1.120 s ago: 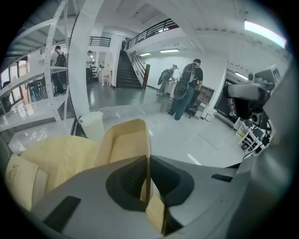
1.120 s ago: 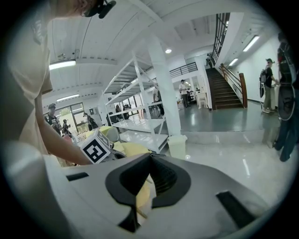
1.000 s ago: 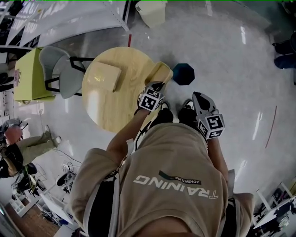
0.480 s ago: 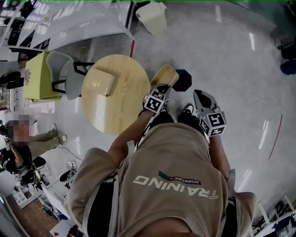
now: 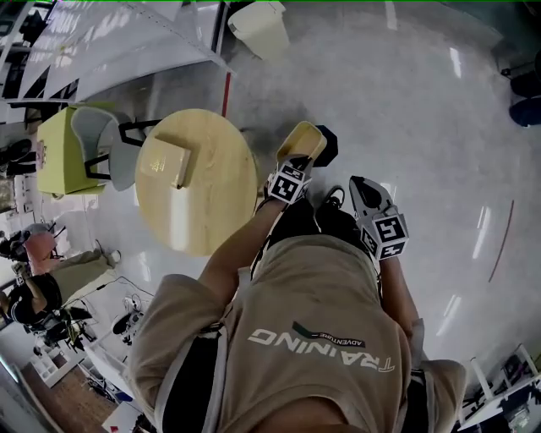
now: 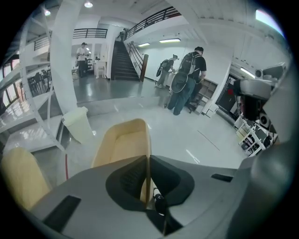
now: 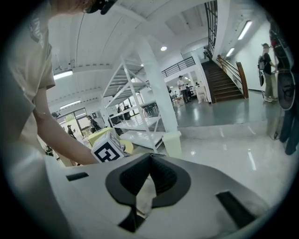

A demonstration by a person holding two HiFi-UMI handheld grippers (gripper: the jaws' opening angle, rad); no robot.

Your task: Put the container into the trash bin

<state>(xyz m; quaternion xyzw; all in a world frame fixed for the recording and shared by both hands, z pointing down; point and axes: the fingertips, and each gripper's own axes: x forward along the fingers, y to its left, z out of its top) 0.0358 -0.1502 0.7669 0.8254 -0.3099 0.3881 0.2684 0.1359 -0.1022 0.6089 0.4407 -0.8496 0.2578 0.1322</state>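
Note:
A tan oblong container [image 5: 303,139] hangs in the air, its near wall pinched by my left gripper [image 5: 294,162], which is shut on it. In the left gripper view the container [image 6: 122,142] juts out ahead of the left gripper [image 6: 148,161], open side up. A dark trash bin [image 5: 326,145] stands on the floor just behind and right of the container, partly hidden by it. My right gripper [image 5: 360,184] is held lower right over the floor, jaws shut. In the right gripper view a pale patch shows in the gap behind the right gripper [image 7: 149,161]; what it is I cannot tell.
A round wooden table [image 5: 199,190] with a tan box [image 5: 173,157] stands to the left, beside a grey chair [image 5: 100,135] and a yellow-green cabinet [image 5: 52,150]. A pale bin [image 5: 259,25] sits by white shelving at the top. People [image 6: 187,79] stand far off.
The person has stepped away from the table. The left gripper carried the container off the table's edge to over the dark bin. The right gripper moved along with it.

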